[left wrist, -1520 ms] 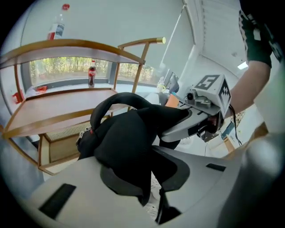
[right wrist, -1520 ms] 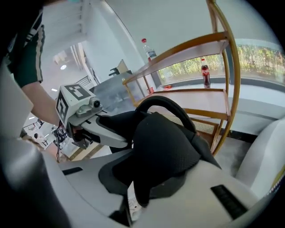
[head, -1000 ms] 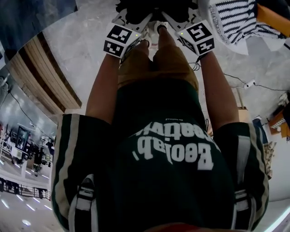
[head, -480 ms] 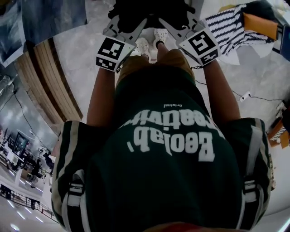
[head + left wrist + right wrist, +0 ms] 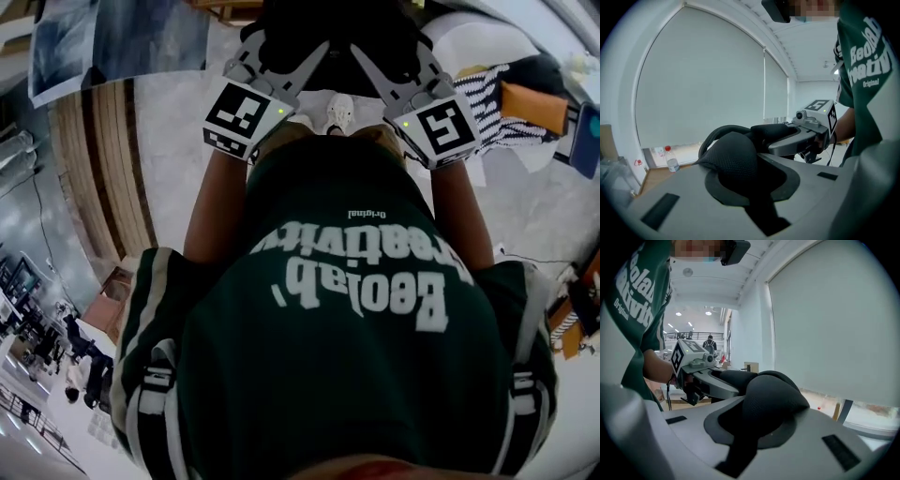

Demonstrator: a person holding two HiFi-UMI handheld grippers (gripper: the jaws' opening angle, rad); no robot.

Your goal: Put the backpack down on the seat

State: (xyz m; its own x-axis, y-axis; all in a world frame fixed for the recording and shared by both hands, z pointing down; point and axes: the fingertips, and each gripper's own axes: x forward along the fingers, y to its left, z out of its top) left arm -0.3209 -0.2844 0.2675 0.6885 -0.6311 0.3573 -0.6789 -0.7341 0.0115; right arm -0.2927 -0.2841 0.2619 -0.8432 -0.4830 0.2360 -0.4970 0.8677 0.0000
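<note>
Black mesh straps of backpack being clenched in left tongs and right tongs in gripper views, head view alone showing backpack hanging between both above grey floor, ahead of person's legs.

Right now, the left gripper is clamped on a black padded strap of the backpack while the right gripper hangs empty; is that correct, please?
Not quite: the right gripper is not empty. The right gripper view shows it closed on a black padded backpack strap too, while the left gripper is clamped on its own strap.
</note>
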